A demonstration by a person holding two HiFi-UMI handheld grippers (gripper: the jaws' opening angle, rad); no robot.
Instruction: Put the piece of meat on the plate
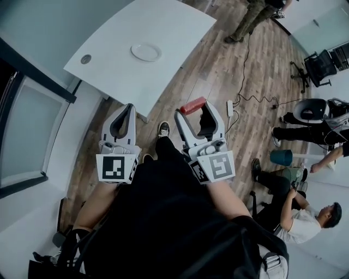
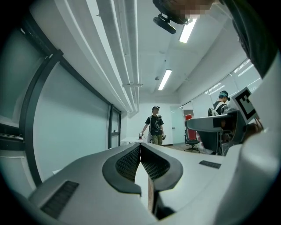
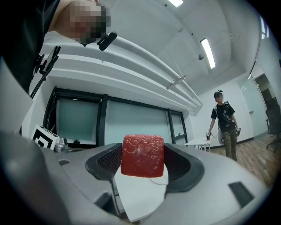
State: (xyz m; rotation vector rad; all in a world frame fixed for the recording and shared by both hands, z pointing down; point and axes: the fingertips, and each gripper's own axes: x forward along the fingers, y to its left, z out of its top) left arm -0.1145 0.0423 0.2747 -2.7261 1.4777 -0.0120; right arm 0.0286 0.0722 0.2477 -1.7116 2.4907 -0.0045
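Observation:
A red block of meat sits clamped between the jaws of my right gripper. From the head view the same piece of meat shows at the tip of the right gripper, held over the wooden floor short of the table. A white plate lies on the white table, ahead and to the left; through the jaws its rim shows below the meat. My left gripper has its jaws pressed together with nothing between them.
The white table's near edge runs diagonally in front of both grippers. A person stands beyond the table on the wood floor. A seated person, office chairs and a cable with a power strip are to the right.

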